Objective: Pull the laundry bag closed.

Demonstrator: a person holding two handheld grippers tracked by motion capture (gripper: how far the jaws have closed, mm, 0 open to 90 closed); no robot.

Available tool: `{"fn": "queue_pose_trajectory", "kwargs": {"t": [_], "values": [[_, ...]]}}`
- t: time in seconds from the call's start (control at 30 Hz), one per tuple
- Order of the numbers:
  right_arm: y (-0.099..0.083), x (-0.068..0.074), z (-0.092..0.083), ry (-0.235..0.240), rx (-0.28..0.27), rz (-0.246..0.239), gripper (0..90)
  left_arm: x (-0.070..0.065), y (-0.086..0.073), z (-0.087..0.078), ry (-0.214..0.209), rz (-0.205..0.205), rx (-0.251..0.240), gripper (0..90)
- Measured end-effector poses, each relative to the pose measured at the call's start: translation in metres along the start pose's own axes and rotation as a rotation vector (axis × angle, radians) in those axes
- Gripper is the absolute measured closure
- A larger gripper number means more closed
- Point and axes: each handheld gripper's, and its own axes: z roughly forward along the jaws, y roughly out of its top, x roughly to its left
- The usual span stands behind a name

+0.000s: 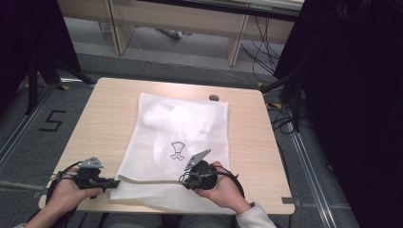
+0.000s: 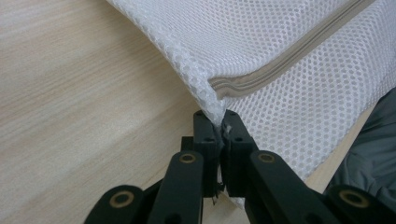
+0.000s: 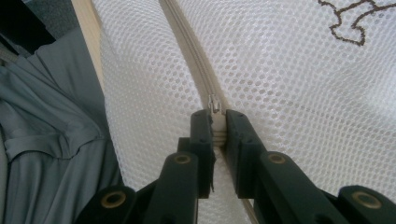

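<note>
Mesh laundry bag (image 1: 180, 137) lay flat on the desk (image 1: 102, 123), near edge hanging just over the person's side. White contents showed through the mesh in the far half.

Left gripper (image 1: 115, 181): fingers (image 2: 204, 135) together, clamped on the bag's near left corner, right where the zipper (image 2: 289, 60) track ended. Right gripper (image 1: 182, 178): fingers (image 3: 201, 130) together, clamped on the zipper pull (image 3: 214, 103), with the grey track running away between them in the right gripper view.

Judged step: corner anchored, slider about to be drawn along the near edge.

Risks from here:
- The pull is small and metal. A sideways tug rather than one along the track would likely slip it out of the fingers.
- The left hold was on only a thin bite of mesh. A hard pull from the right could drag the corner free, and the whole bag would then slide across the desk instead of the zipper running.
- Slack mesh beside the track could get caught in the slider if the edge were not kept taut.

Markings: small dark outline emblem (image 1: 177, 149) on the bag's top face, no letters readable. A "5" (image 1: 52, 120) marked on the floor left of the desk.
</note>
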Motion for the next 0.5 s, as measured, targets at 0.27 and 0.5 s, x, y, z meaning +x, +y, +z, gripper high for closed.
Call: {"fn": "queue_pose_trajectory", "kwargs": {"t": [0.27, 0.5], "values": [[-0.0032, -0.0008, -0.0021, -0.004, -0.002, 0.004, 82.3, -0.0002, -0.0001, 0.0001, -0.001, -0.001, -0.004, 85.8], [-0.0065, -0.0021, -0.0037, -0.009, -0.006, 0.001, 82.3, -0.0005, -0.0002, 0.0002, 0.005, 0.0, -0.005, 85.7]]}}
